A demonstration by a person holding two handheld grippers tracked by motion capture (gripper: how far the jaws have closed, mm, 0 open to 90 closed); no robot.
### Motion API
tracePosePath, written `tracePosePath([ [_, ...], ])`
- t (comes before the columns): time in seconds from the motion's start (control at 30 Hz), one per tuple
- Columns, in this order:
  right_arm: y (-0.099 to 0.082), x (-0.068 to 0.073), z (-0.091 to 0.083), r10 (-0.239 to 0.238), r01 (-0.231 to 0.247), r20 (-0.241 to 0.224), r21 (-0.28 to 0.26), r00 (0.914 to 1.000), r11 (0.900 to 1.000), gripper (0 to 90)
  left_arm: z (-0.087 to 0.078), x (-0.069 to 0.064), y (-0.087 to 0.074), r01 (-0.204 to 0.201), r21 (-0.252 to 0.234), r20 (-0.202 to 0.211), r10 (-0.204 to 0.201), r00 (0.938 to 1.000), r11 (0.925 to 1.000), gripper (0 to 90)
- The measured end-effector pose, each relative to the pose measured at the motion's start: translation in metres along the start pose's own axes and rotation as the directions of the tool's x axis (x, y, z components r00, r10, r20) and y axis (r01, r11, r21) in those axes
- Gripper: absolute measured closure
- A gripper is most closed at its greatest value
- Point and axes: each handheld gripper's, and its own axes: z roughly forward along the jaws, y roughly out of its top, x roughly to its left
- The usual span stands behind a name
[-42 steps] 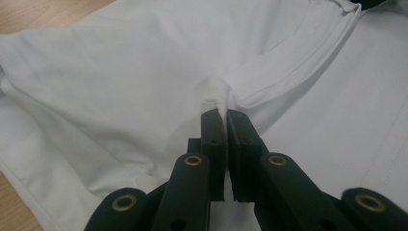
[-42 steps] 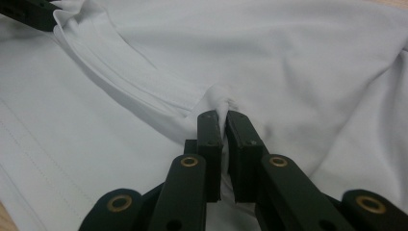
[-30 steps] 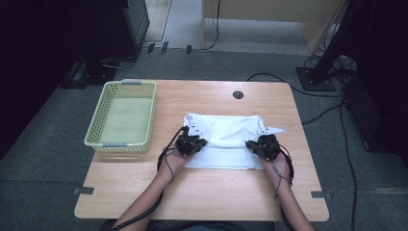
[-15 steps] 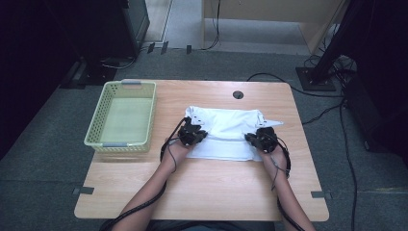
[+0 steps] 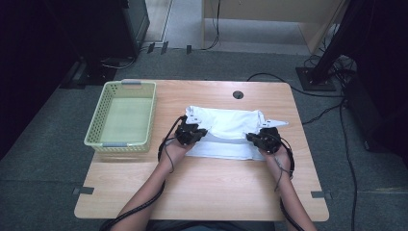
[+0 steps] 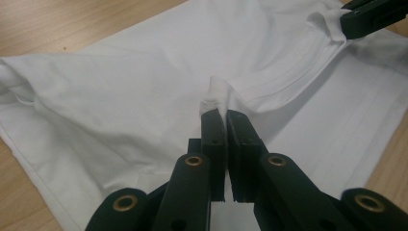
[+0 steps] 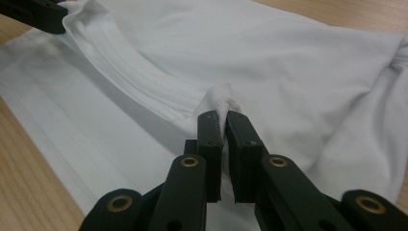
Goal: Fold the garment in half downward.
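A white garment lies partly folded on the wooden table. My left gripper is shut on a pinch of the garment's hem at its left side; in the left gripper view the cloth bunches up between the closed jaws of the left gripper. At the garment's right side my right gripper is shut on another pinch of the same hem. In the right gripper view the right gripper holds the fabric, and the lifted hem runs across toward the other gripper's jaws.
A pale green plastic basket stands at the table's left side with nothing in it. A round cable hole sits near the far edge. Cables trail over the floor to the right, and dark equipment stands behind the table.
Both grippers have carried the near hem away from me over the garment, so the cloth is folded shorter. The bare white strip in front of the grippers has grown.
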Motion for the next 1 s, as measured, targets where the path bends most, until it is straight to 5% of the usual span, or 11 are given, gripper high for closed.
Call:
tracePosePath([
  [1.0, -0.021, 0.015, -0.013, 0.003, -0.001, -0.051, 0.038, 0.9987, 0.9993, 76.6, -0.006, -0.015, -0.025, -0.004, 0.071, 0.038, 0.002, 0.9993, 0.9974, 81.6],
])
